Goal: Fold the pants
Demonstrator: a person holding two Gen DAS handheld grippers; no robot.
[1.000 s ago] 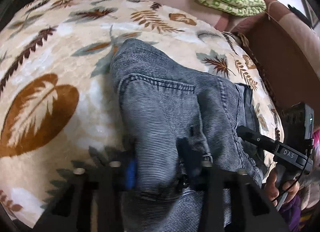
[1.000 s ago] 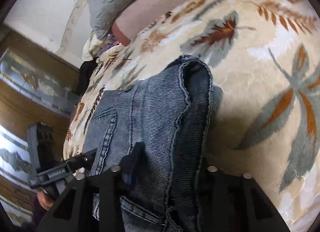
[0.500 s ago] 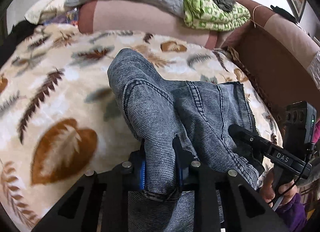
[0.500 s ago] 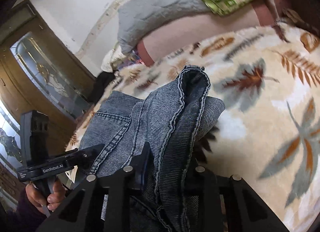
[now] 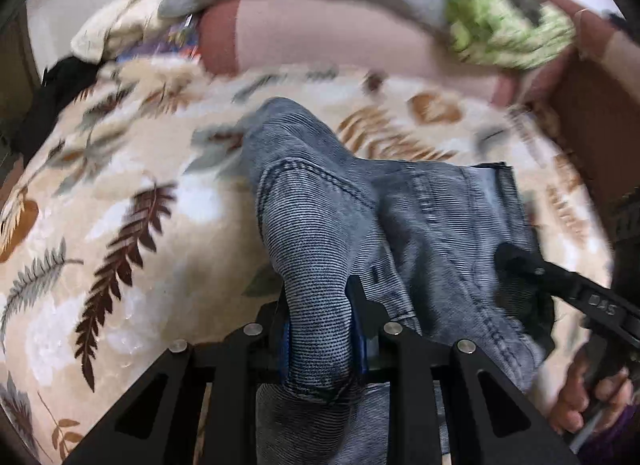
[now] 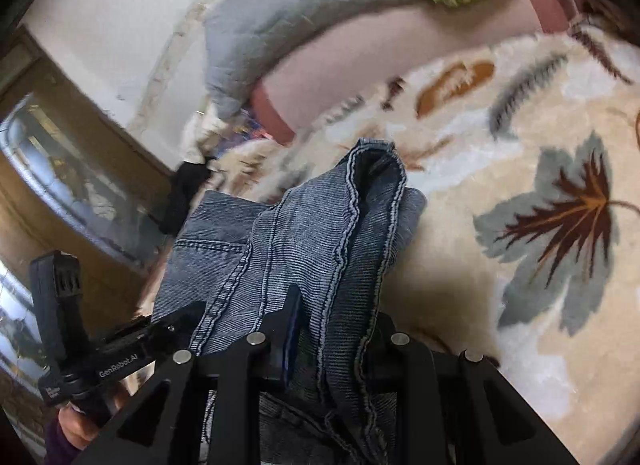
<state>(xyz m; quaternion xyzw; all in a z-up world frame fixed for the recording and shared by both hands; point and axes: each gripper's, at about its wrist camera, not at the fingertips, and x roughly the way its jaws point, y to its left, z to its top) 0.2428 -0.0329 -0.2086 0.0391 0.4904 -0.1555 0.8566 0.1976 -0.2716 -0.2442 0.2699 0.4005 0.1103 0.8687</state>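
Both the left gripper (image 5: 322, 329) and right gripper (image 6: 332, 339) pinch bunched jeans (image 5: 320, 225) at lower centre of each frame, jaws easing slightly open, above the blanket (image 5: 120, 225).

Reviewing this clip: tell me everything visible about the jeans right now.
The jeans are faded blue-grey ribbed denim with lighter stitched seams and a back pocket showing. They lie bunched and part-folded on the leaf-print blanket, with two gathered folds lifted off it. The left hand-held gripper pinches one fold between its blue pads; the right hand-held gripper pinches a seamed edge, its jaws opening slightly. The far end of that fold stands up, showing a dark inside.
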